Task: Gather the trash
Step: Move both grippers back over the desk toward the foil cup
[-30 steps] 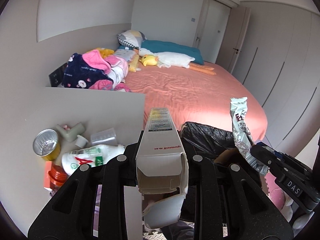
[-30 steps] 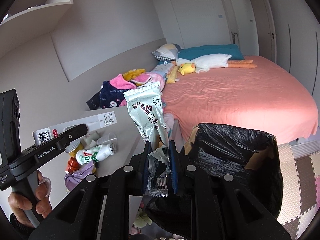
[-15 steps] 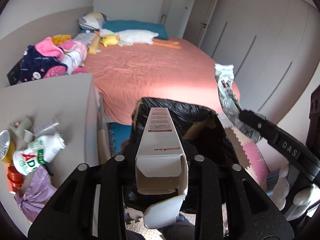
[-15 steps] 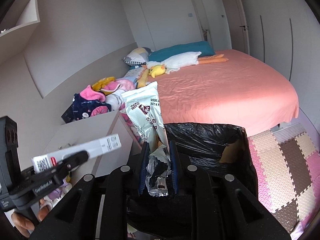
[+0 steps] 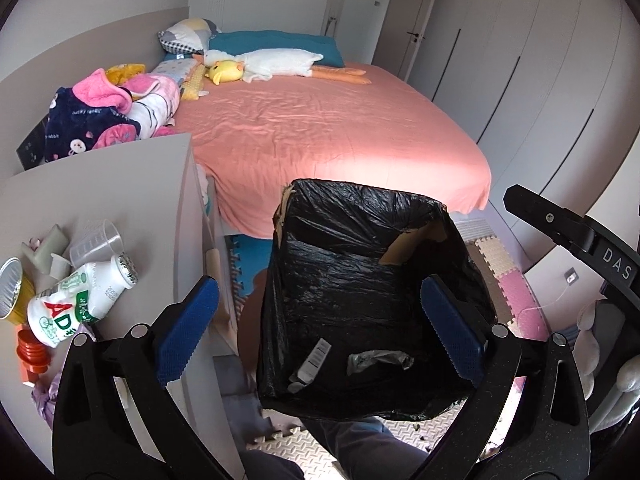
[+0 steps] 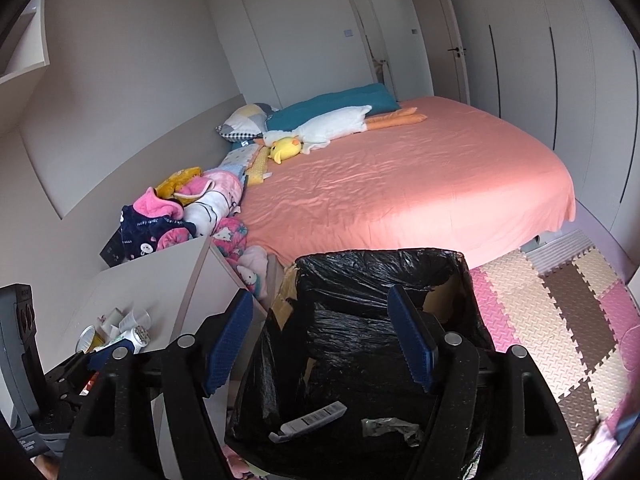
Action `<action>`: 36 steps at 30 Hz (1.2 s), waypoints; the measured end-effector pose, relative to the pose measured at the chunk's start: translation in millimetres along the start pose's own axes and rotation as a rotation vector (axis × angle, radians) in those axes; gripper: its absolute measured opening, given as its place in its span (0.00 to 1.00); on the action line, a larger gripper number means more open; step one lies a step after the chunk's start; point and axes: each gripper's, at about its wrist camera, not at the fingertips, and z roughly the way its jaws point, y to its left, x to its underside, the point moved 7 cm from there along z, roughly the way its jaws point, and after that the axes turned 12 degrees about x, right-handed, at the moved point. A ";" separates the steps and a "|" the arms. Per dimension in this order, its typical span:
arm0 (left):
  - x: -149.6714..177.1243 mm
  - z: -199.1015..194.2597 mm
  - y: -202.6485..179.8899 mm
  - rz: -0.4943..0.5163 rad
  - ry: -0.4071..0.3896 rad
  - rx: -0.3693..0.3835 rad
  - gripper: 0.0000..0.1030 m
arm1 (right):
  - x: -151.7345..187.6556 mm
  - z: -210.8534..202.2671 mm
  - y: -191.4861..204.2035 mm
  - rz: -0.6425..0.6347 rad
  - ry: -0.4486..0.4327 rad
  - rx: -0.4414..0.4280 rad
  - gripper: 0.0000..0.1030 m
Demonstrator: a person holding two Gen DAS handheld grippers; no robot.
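Observation:
A bin lined with a black bag [image 5: 360, 192] [image 6: 380, 258] stands on the floor below both grippers. At its bottom lie a white carton [image 5: 314, 362] [image 6: 314, 420] and a crumpled silver wrapper [image 5: 378, 360] [image 6: 390, 426]. My left gripper [image 5: 320, 328] hangs over the bin, its jaws opening wide with nothing between the blue pads. My right gripper [image 6: 320, 342] is also above the bin, jaws opening and empty. One finger [image 5: 560, 224] of the right gripper shows at the right of the left wrist view.
A grey nightstand [image 5: 120, 184] left of the bin carries a white AD bottle [image 5: 80, 300], a clear cup [image 5: 96, 240], a gold can [image 5: 10, 288] and red caps [image 5: 32, 352]. Behind is a bed with a pink sheet [image 5: 320, 128]. Foam mats [image 6: 560, 320] cover the floor.
Both grippers swung from the nightstand side over the bin and opened. The carton left the left gripper and the wrapper left the right one; both now lie in the bin.

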 end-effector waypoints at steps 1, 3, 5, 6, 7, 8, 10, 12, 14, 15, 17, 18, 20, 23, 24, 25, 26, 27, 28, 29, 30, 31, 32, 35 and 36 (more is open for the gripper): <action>0.4 -2.1 2.7 -0.004 -0.003 -0.007 0.95 | 0.6 -0.4 3.5 -0.006 0.000 -0.007 0.68; 1.1 -6.0 8.3 -0.012 -0.009 -0.020 0.95 | 2.3 -0.4 10.8 -0.021 0.002 -0.017 0.68; 2.3 -10.1 14.4 -0.021 -0.015 -0.031 0.95 | 3.6 0.2 18.2 -0.035 0.007 -0.026 0.68; 3.2 -11.4 18.6 -0.025 -0.019 -0.038 0.95 | 4.9 0.4 22.1 -0.040 0.010 -0.032 0.68; 3.9 -14.1 22.2 -0.030 -0.022 -0.045 0.95 | 6.2 0.7 26.2 -0.047 0.013 -0.039 0.68; 4.1 -16.6 26.1 -0.035 -0.026 -0.053 0.95 | 7.6 1.2 30.4 -0.055 0.016 -0.045 0.68; 4.3 -22.2 35.2 -0.047 -0.035 -0.066 0.95 | 9.7 1.3 38.9 -0.068 0.022 -0.057 0.68; 5.5 -29.0 45.3 -0.064 -0.044 -0.078 0.95 | 12.1 2.2 48.3 -0.082 0.026 -0.069 0.68; 6.4 -35.1 54.4 -0.078 -0.054 -0.093 0.95 | 14.3 2.8 58.3 -0.099 0.029 -0.082 0.68; 6.7 -38.4 58.2 -0.084 -0.058 -0.102 0.95 | 15.6 3.0 63.8 -0.109 0.030 -0.090 0.68; 6.8 -44.4 66.6 -0.093 -0.067 -0.119 0.95 | 18.5 3.2 73.4 -0.125 0.031 -0.103 0.68; 7.3 -47.4 70.8 -0.097 -0.072 -0.126 0.95 | 19.8 3.7 78.7 -0.133 0.033 -0.111 0.68; 8.8 -53.2 79.7 -0.106 -0.080 -0.140 0.95 | 23.1 5.1 88.9 -0.147 0.039 -0.126 0.68; 11.8 -61.5 94.4 -0.125 -0.090 -0.164 0.95 | 27.5 8.6 104.7 -0.163 0.055 -0.163 0.68; 13.1 -64.2 99.5 -0.131 -0.092 -0.174 0.95 | 29.0 9.8 109.3 -0.165 0.061 -0.178 0.68; 14.1 -66.8 104.2 -0.138 -0.095 -0.185 0.95 | 29.9 11.1 114.1 -0.168 0.065 -0.191 0.68; 15.5 -69.5 109.5 -0.144 -0.097 -0.195 0.95 | 30.6 12.1 118.9 -0.171 0.069 -0.200 0.68; 16.7 -72.1 114.6 -0.151 -0.099 -0.206 0.95 | 31.5 13.3 123.8 -0.175 0.073 -0.208 0.68; 17.9 -74.6 120.2 -0.159 -0.100 -0.216 0.95 | 32.9 14.6 128.3 -0.180 0.077 -0.216 0.68; 20.1 -77.1 125.1 -0.166 -0.102 -0.223 0.95 | 33.9 15.6 133.0 -0.186 0.080 -0.223 0.68; 21.5 -79.8 130.3 -0.174 -0.105 -0.229 0.95 | 34.7 16.9 137.4 -0.193 0.081 -0.227 0.68; 22.4 -82.3 135.3 -0.181 -0.107 -0.237 0.95 | 35.5 18.3 142.4 -0.200 0.082 -0.232 0.68; 23.1 -84.9 140.2 -0.188 -0.110 -0.245 0.95 | 36.3 19.4 146.9 -0.209 0.084 -0.237 0.68; 26.0 -92.6 155.0 -0.207 -0.115 -0.264 0.95 | 38.7 23.9 163.6 -0.243 0.089 -0.253 0.68; 27.0 -94.7 159.4 -0.211 -0.115 -0.270 0.95 | 39.6 25.2 168.4 -0.258 0.089 -0.258 0.68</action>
